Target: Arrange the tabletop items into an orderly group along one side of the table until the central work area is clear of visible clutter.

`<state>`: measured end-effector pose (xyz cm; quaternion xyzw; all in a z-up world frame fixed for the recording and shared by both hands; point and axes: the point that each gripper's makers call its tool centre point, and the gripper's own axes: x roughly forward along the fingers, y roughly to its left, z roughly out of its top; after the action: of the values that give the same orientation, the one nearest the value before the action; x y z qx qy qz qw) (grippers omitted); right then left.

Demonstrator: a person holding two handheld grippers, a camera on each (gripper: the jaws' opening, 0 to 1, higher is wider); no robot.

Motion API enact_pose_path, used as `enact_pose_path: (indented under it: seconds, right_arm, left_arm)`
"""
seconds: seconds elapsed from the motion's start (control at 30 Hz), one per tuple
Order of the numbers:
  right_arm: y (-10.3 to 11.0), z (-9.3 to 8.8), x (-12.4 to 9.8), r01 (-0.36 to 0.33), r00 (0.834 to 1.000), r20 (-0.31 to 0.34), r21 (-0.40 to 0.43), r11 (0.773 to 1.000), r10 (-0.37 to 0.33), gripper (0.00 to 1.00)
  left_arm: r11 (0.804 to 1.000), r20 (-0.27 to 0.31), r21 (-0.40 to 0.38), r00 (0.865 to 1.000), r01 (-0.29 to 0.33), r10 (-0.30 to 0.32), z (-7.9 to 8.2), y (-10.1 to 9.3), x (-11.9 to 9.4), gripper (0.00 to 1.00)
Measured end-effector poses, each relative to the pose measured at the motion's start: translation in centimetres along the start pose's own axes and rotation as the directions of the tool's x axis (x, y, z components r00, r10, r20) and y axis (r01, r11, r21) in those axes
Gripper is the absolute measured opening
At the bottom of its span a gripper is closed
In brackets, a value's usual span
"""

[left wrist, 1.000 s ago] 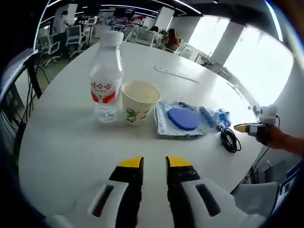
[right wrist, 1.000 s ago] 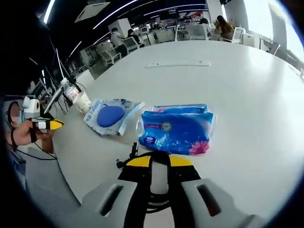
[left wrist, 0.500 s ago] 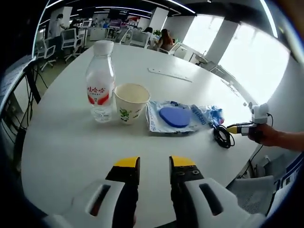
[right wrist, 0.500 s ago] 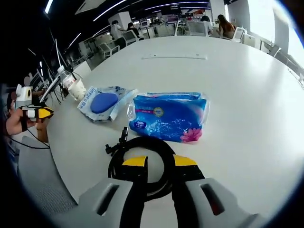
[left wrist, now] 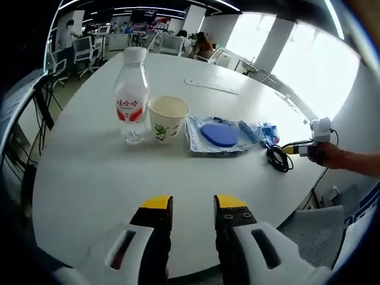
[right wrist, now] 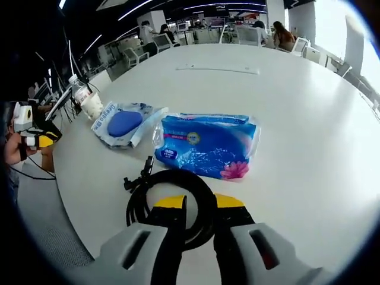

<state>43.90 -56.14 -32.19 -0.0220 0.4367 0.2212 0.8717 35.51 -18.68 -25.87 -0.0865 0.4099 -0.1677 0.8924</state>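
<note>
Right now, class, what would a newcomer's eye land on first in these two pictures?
Probably the bright blue tissue pack lying mid-table, with the coiled black cable just before the right gripper. In the left gripper view, a clear water bottle stands upright beside a paper cup.

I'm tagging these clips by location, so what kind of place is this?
Most likely an open-plan office. A large white table stands in a wide room with rows of desks and swivel chairs, strip lights on a dark ceiling, and people seated at workstations behind.
</note>
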Motion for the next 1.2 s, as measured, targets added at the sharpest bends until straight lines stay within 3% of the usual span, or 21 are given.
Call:
enact_pose_path:
  seconds: [0.3, 0.47, 0.57, 1.2]
  right_arm:
    - [0.3, -0.6, 0.5, 0.0, 0.999, -0.037, -0.029, 1.0, -0.001, 0.18]
    - [0.2, -0.9, 0.5, 0.007, 0.999, -0.048, -0.055, 0.998, -0.01, 0.14]
    - [0.4, -0.9, 0.5, -0.015, 0.999, -0.042, -0.063, 0.998, 0.013, 0.04]
    - [3.1, -0.4, 0.9, -0.092, 0.995, -0.063, -0.161, 0.983, 0.083, 0.03]
  left_arm:
    - [1.0, 0.013, 0.011, 1.0, -0.01, 0.009, 0.5, 0.5, -0.9, 0.26]
    - [1.0, 0.015, 0.011, 1.0, -0.012, 0.012, 0.5, 0.7, -1.2, 0.26]
    - [1.0, 0.012, 0.01, 1.0, -0.012, 0.012, 0.3, 0.8, -1.3, 0.25]
    - [1.0, 0.015, 0.02, 1.0, -0.012, 0.012, 0.3, 0.8, -1.6, 0.26]
